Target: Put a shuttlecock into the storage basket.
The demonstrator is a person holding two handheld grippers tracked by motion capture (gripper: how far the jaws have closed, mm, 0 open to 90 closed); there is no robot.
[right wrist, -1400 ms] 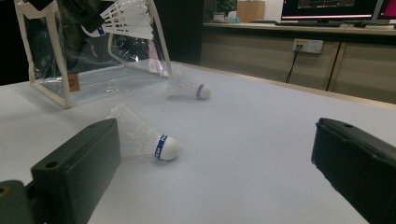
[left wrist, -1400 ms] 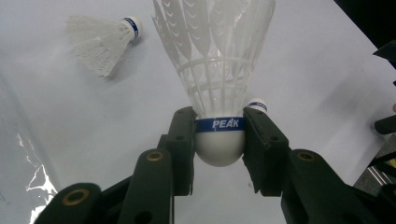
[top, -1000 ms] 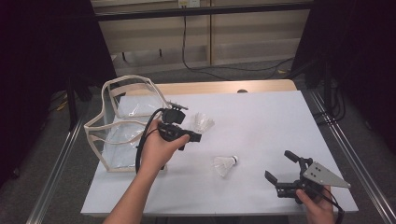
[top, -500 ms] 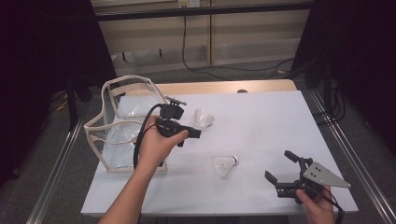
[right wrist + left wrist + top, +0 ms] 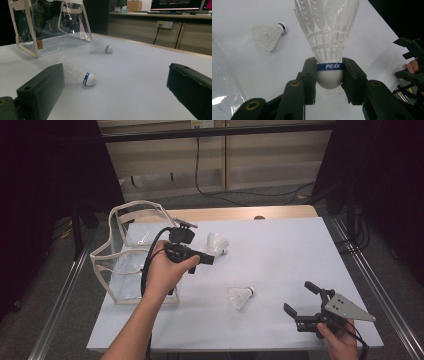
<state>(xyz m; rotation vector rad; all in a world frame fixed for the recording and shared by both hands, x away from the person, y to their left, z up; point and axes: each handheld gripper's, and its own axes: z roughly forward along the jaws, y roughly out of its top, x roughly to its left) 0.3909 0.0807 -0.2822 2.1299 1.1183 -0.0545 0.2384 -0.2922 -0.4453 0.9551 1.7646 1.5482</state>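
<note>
In the left gripper view my left gripper (image 5: 329,75) is shut on the round white cork of a feather shuttlecock (image 5: 327,32) with a blue band; its skirt points away from the camera. From above, my left gripper (image 5: 207,259) hovers beside the bag, and that shuttlecock (image 5: 217,244) shows just past its tip. A second shuttlecock (image 5: 241,296) (image 5: 77,72) (image 5: 268,35) lies on its side mid-table. My right gripper (image 5: 298,297) (image 5: 115,75) rests open near the table's front right corner, nothing between its jaws.
A clear plastic bag with cream trim (image 5: 125,255) (image 5: 32,32) stands upright at the table's left, mouth up. The table top (image 5: 280,245) is pale blue-white, with metal rails along both sides. A low wooden wall with cables runs behind the table.
My left hand and gripper have drifted slightly toward the far side, the shuttlecock at the tip moving with them. The right gripper and the mid-table shuttlecock have stayed put.
</note>
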